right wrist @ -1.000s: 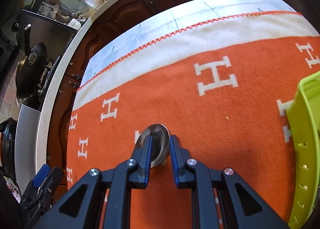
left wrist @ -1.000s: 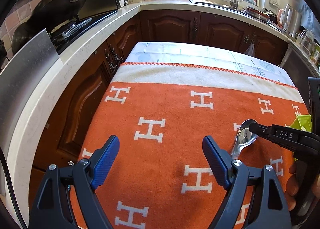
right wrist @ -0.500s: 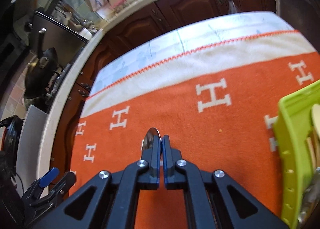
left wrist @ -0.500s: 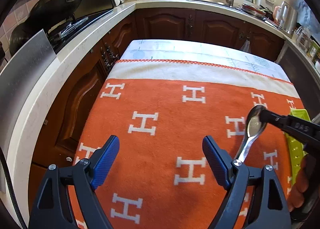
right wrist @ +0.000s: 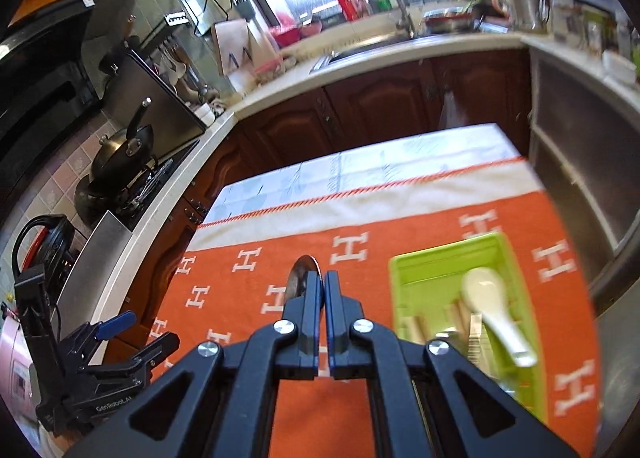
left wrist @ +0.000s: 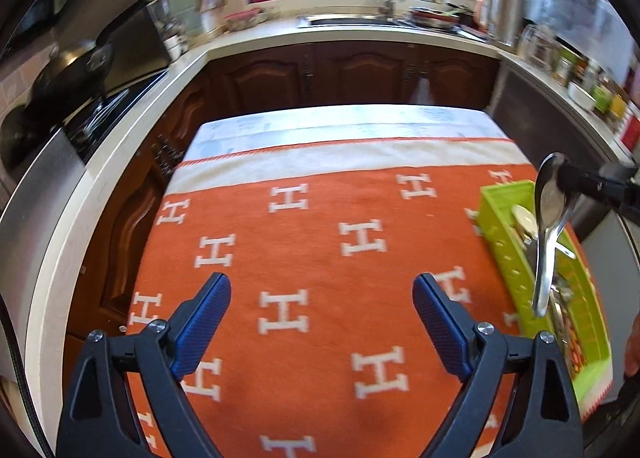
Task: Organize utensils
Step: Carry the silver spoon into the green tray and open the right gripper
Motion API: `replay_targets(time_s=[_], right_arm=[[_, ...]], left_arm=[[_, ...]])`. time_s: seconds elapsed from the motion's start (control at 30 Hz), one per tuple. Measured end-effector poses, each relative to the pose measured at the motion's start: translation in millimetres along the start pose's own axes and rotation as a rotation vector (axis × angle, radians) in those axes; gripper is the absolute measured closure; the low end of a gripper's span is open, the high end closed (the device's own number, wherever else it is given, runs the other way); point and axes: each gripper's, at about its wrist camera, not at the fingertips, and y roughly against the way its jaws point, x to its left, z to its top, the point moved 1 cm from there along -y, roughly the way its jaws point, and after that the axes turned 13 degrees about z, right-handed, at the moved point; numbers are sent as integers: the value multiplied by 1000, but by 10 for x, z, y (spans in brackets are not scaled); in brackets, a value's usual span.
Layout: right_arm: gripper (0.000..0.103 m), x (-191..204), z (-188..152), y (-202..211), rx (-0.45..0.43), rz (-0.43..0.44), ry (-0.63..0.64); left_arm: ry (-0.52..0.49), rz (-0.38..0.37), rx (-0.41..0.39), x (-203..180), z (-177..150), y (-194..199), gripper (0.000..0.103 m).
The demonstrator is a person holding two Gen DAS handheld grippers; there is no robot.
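My right gripper (right wrist: 322, 278) is shut on the bowl of a metal spoon (left wrist: 549, 226) and holds it in the air, handle hanging down over the near end of a lime green utensil tray (left wrist: 505, 194). In the right wrist view only the spoon's bowl (right wrist: 301, 270) shows past the fingers. The tray (right wrist: 436, 258) lies at the right of the orange cloth and holds a white ceramic spoon (right wrist: 490, 302) and other utensils. My left gripper (left wrist: 322, 312) is open and empty above the cloth's near middle; it also shows in the right wrist view (right wrist: 116, 332).
The table carries an orange cloth with white H marks (left wrist: 312, 250) over a pale cloth at the far end. Dark wood cabinets (left wrist: 352, 74) and a white counter run behind. A stove with a wok (left wrist: 72, 70) is at the left. A steel appliance (right wrist: 580, 162) stands close on the right.
My right gripper shut on the spoon, lifted it off the cloth and carried it right and up over the green tray. The left gripper rose and stayed open.
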Motion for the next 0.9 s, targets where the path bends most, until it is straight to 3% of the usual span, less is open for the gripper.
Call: replay_targets(time_s=[0.23, 0.43, 0.73, 0.9], right_arm=[[101, -205, -86, 439, 24, -85, 81], [101, -315, -278, 644, 97, -148, 176], [101, -252, -584, 552, 248, -215, 367], [98, -262, -657, 412, 302, -168, 350]], left_arm=[[-72, -41, -31, -431, -61, 258, 4], [-116, -87, -1, -754, -127, 298, 4], [-142, -96, 19, -985, -229, 348, 4], [-148, -88, 32, -994, -246, 329, 4]])
